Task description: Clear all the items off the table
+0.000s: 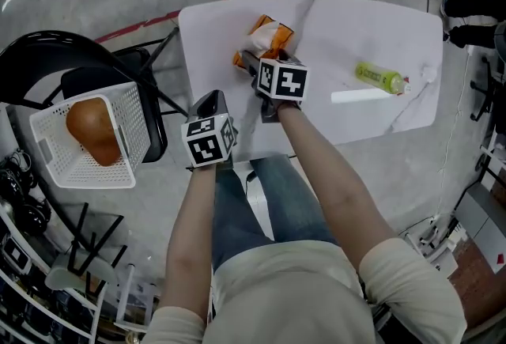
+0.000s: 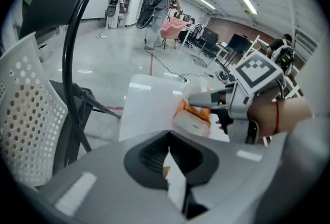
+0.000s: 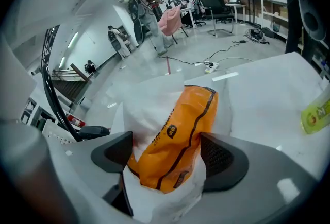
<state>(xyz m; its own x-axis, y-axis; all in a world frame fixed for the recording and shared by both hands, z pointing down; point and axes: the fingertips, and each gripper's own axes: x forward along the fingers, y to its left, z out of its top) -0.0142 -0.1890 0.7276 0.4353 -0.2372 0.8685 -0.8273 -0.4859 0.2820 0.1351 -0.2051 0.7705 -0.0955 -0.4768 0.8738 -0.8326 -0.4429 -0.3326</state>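
While the left gripper (image 1: pixel 212 103) hangs shut and empty by the near-left corner of the table (image 1: pixel 379 26), the right gripper (image 3: pixel 170 164) stands wide open with the orange-and-white snack bag (image 3: pixel 175 130) between its jaws. The pads flank it and are not clearly squeezing. The bag lies on the table at upper centre of the head view, close to the left edge. Its long axis runs up-frame away from the jaws, so they span its narrow width. Right hand is nearer; likely next is close and lift. The basket (image 1: pixel 47 141) waits off-table at frame left. Bare tabletop runs right to the yellow tube (image 1: pixel 379 78).
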